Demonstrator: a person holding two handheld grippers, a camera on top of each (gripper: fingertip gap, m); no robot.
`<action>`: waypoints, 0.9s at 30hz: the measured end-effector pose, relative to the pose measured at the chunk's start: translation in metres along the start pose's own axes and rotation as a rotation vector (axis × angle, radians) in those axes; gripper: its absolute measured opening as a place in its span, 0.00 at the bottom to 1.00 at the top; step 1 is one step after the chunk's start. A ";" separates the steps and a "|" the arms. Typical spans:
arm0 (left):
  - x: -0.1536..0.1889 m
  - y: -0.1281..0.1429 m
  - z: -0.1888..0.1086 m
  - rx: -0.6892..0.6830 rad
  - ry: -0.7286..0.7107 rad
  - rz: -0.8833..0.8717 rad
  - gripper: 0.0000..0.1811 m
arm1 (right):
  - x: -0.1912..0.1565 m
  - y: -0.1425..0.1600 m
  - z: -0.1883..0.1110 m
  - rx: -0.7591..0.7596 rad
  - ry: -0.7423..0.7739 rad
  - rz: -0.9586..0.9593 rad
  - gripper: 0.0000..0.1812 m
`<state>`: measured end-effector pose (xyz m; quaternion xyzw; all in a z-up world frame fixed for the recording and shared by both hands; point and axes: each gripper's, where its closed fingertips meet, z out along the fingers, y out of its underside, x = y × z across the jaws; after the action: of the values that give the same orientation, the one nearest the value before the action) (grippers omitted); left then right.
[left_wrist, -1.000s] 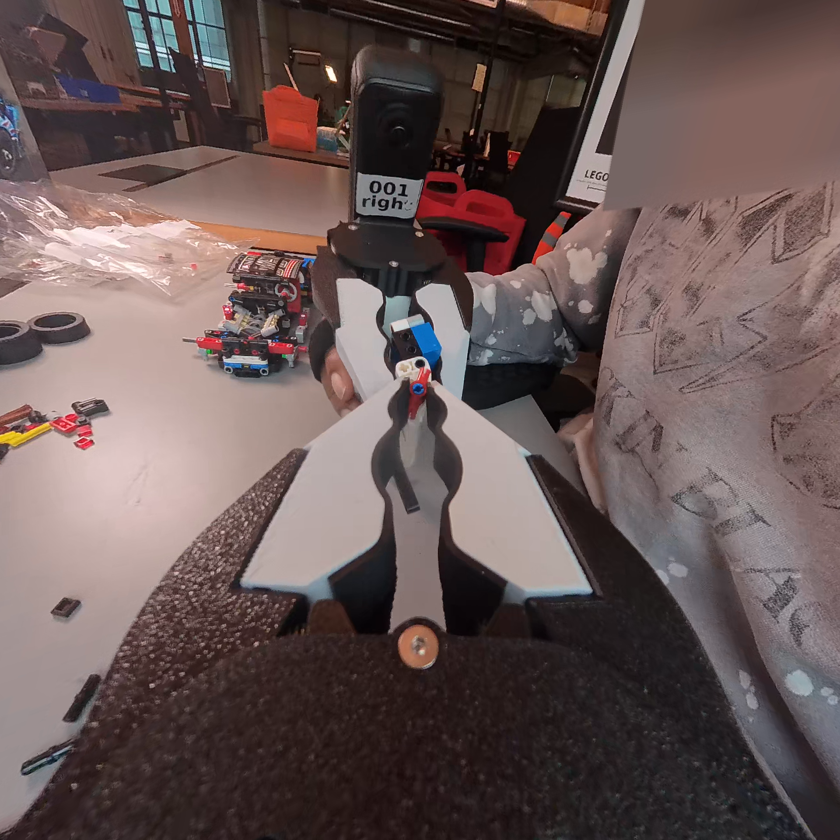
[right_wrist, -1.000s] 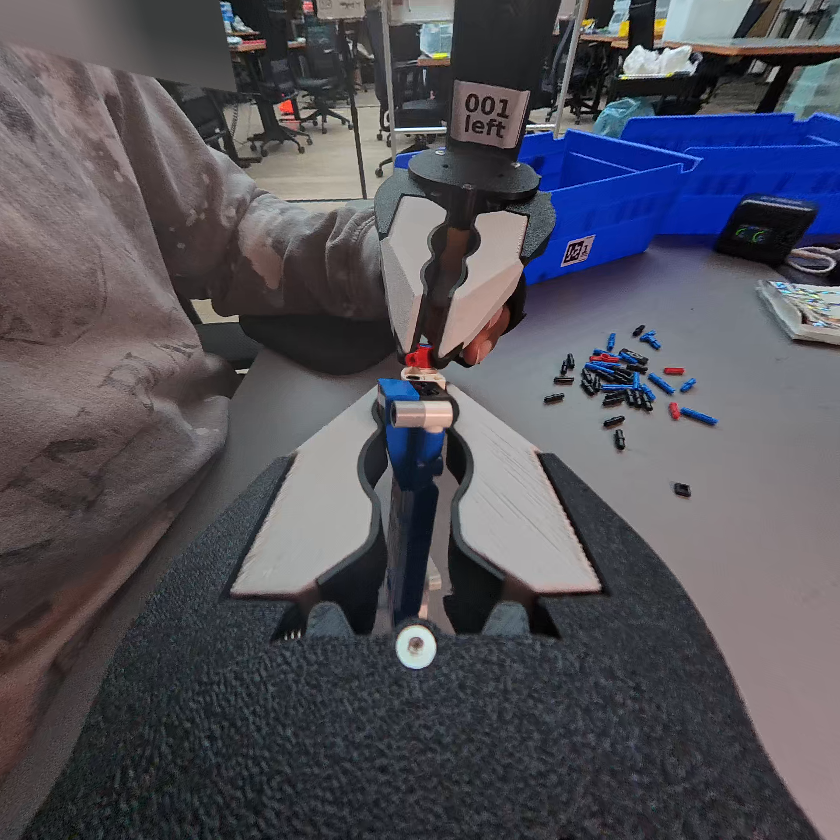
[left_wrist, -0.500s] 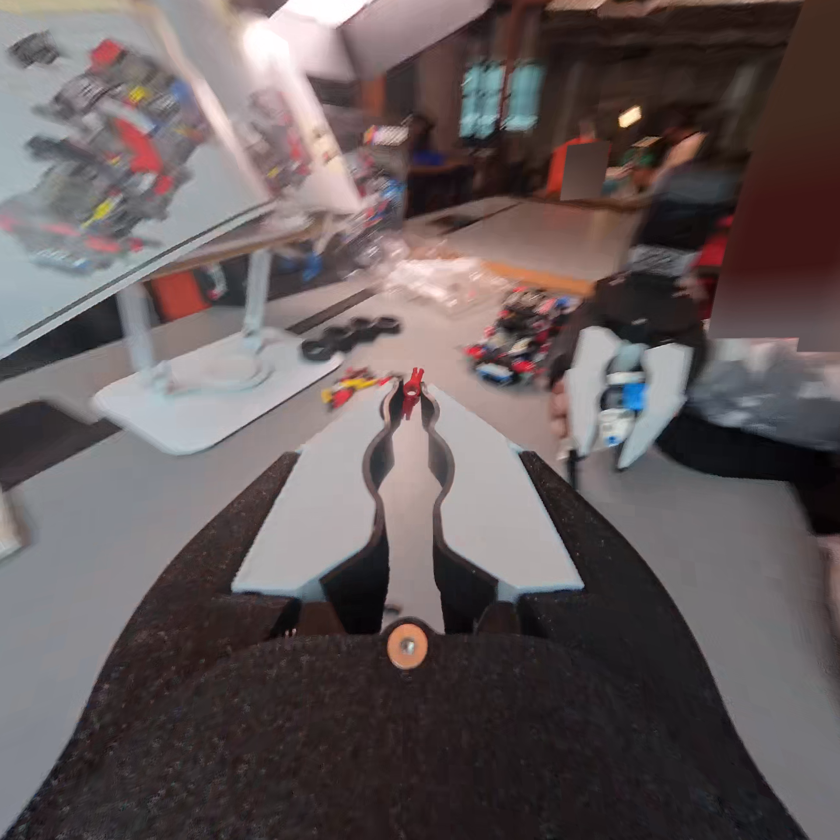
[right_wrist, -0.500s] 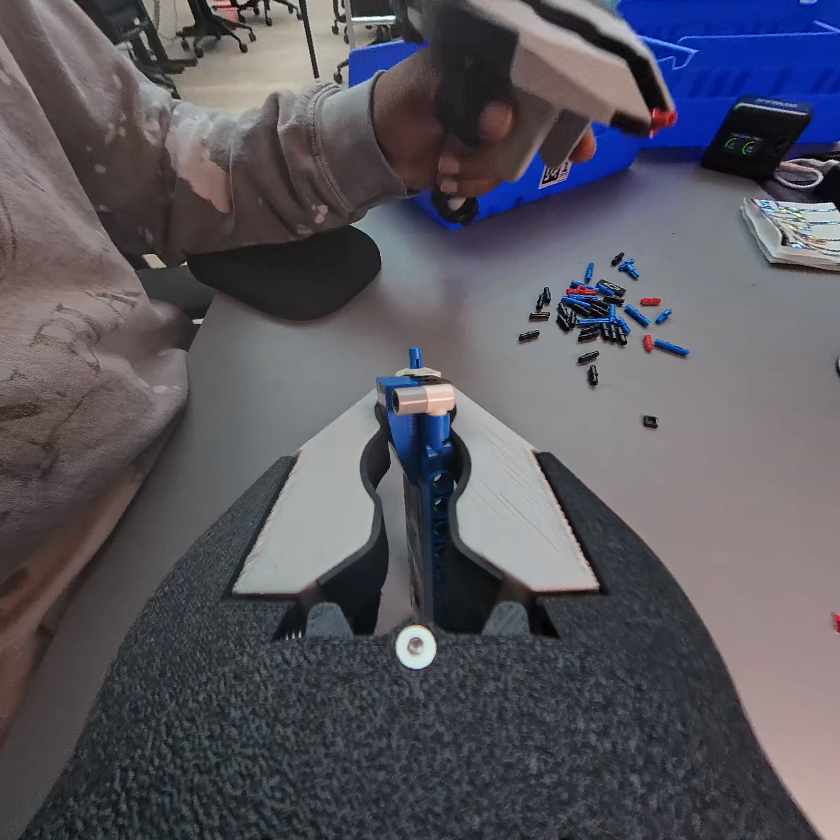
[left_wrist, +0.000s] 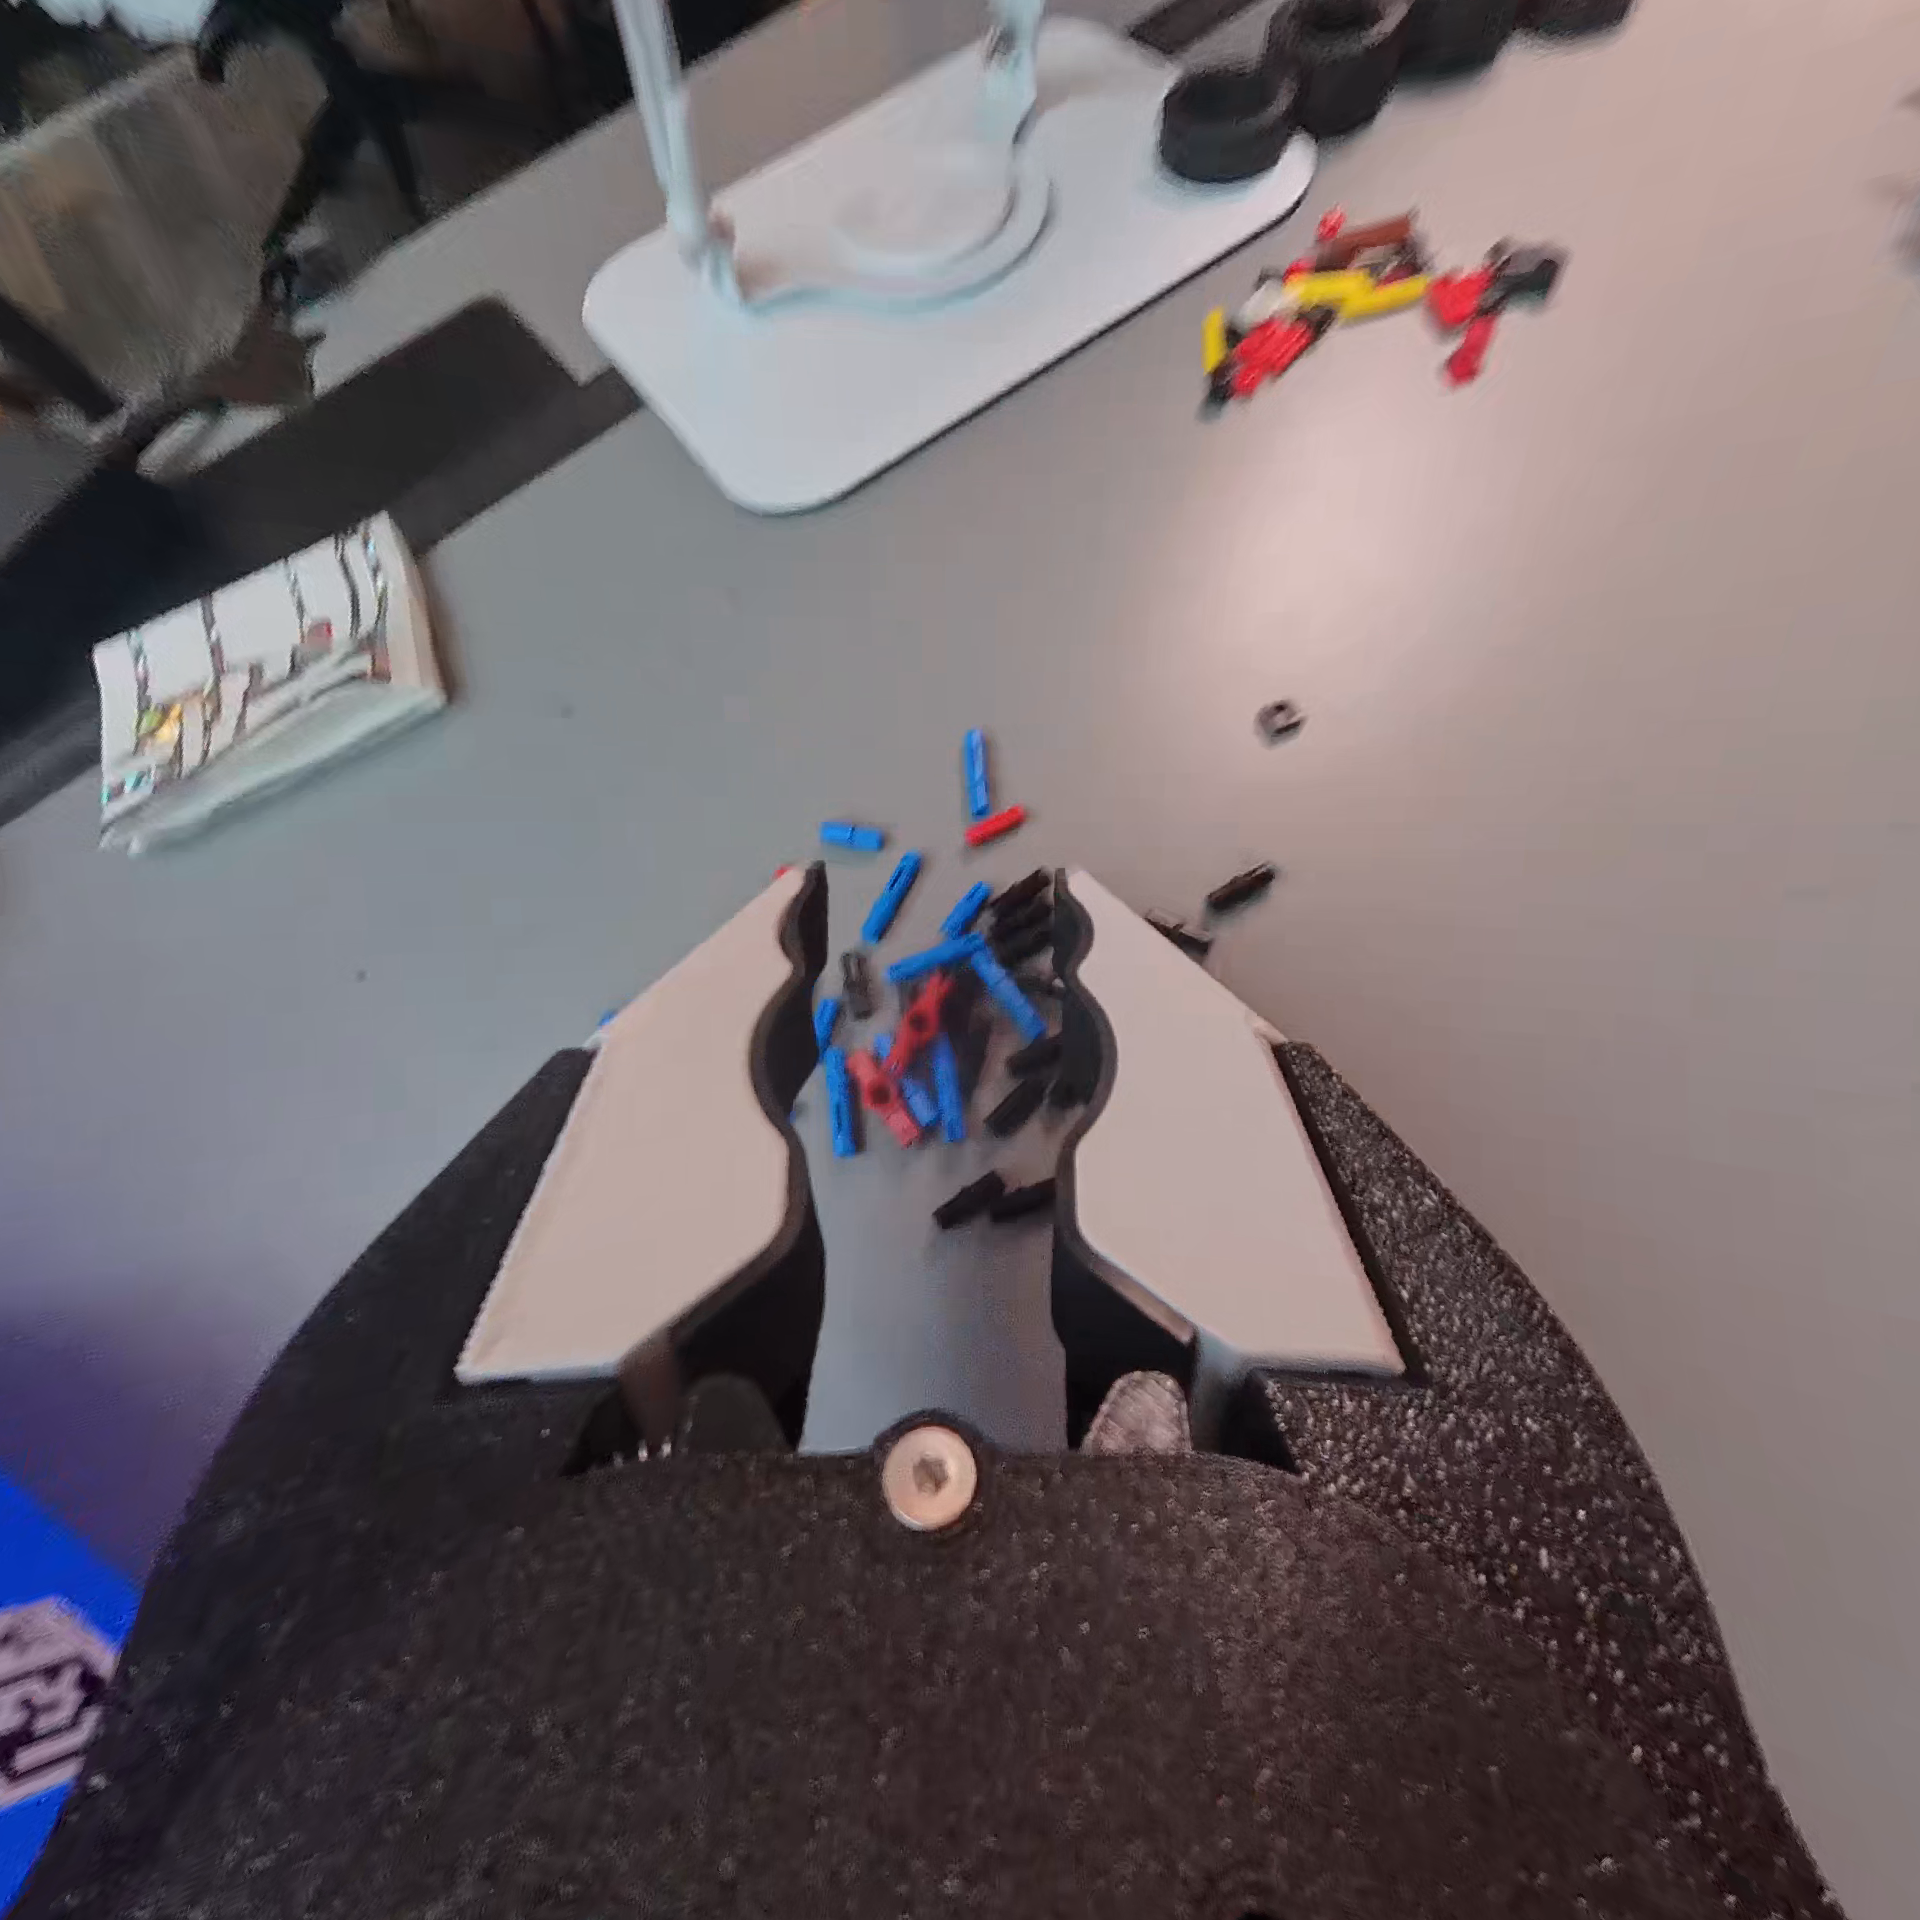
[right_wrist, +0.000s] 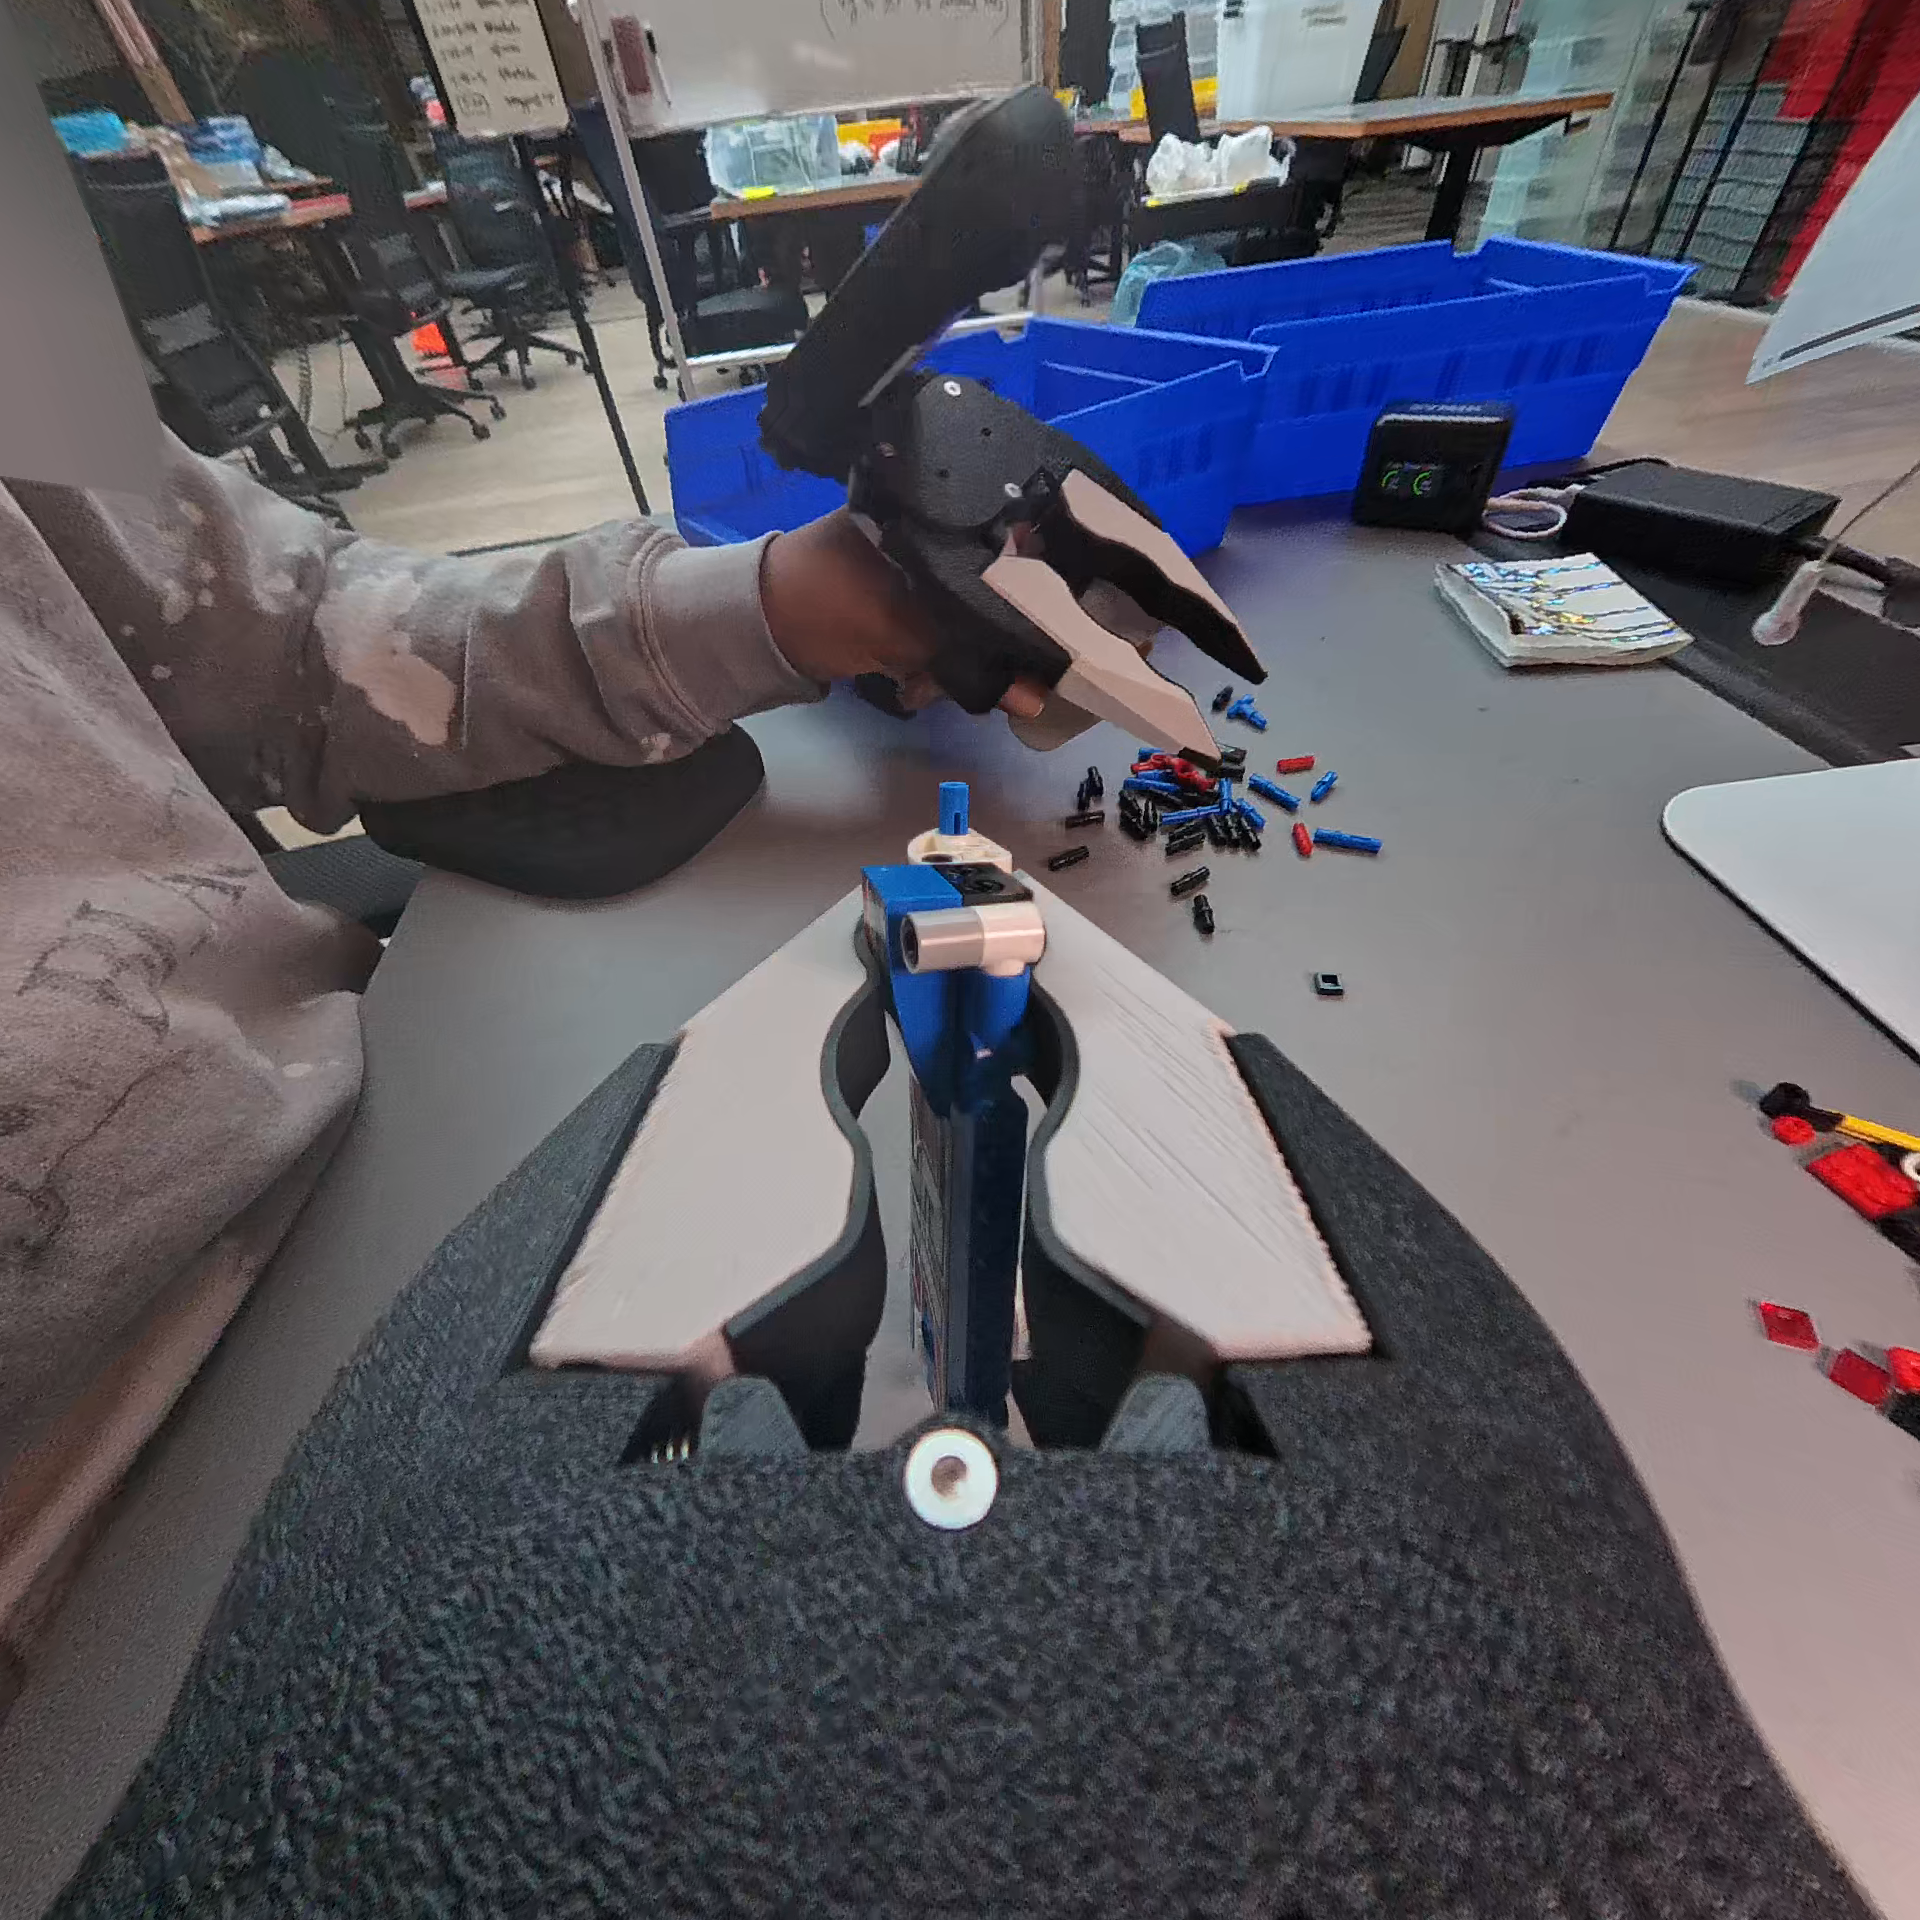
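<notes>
My left gripper is open and empty, its fingers straddling a pile of small blue, red and black pins on the grey table. A red pin piece lies in the pile between the fingers. In the right wrist view the left gripper points down with its tips just over the same pile of pins. My right gripper is shut on a small blue brick assembly with a white connector and a blue pin on top, held above the near table edge.
A white stand base and black tyres lie beyond the pile. A booklet lies to the left, red and yellow parts to the right. Blue bins, a small black device and a person's sleeve show in the right wrist view. The grippers' ends are close to 20 cm from one another.
The left gripper has swung away from the right gripper's assembly to the pin pile, opened, and the red piece it held now lies in the pile. The right gripper still holds the blue assembly.
</notes>
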<state>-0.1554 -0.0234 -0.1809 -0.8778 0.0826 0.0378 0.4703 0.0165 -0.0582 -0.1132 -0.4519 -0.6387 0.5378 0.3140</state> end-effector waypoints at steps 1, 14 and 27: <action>0.013 -0.016 -0.006 0.087 0.067 0.012 0.24 | 0.001 -0.003 -0.002 0.025 -0.002 0.015 0.10; 0.180 -0.079 -0.089 0.444 0.958 -0.056 0.11 | -0.022 -0.001 0.011 0.043 -0.132 0.059 0.10; 0.183 -0.075 -0.099 0.437 0.988 0.012 0.01 | -0.034 -0.004 0.013 0.048 -0.168 0.023 0.10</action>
<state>0.0370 -0.0850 -0.0913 -0.6722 0.3048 -0.3948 0.5471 0.0176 -0.0947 -0.1095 -0.4048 -0.6446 0.5924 0.2638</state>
